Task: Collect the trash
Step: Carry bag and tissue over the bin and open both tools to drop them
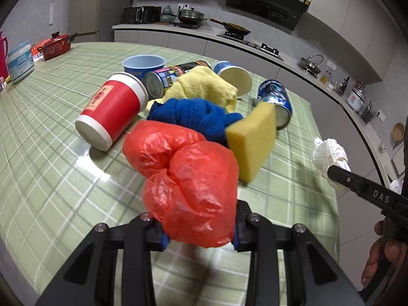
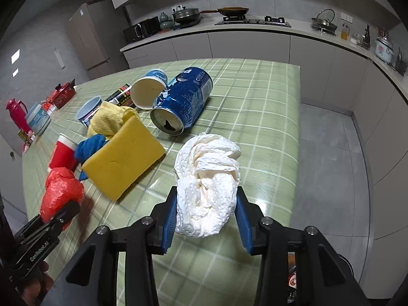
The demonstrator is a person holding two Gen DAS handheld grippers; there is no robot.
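Observation:
My left gripper (image 1: 199, 229) is shut on a crumpled red plastic bag (image 1: 183, 178), held just above the green checked tablecloth (image 1: 51, 173). My right gripper (image 2: 206, 219) is shut on a wad of white paper towel (image 2: 209, 186), also lifted off the cloth. Each grip shows in the other view: the red bag (image 2: 61, 193) at lower left, the paper wad (image 1: 329, 155) at right. Behind lie a yellow sponge (image 2: 122, 160), a blue cloth (image 1: 193, 117), a yellow cloth (image 1: 201, 86), a red paper cup (image 1: 112, 109) on its side and a dented blue can (image 2: 183, 99).
A white cup (image 2: 148, 91), a blue bowl (image 1: 144, 65) and a dark printed can (image 1: 173, 76) lie further back. A red pot (image 1: 56, 47) and a white tub (image 1: 20, 62) stand at the table's far left. The table's right edge (image 2: 297, 153) drops to a grey floor; kitchen counters run behind.

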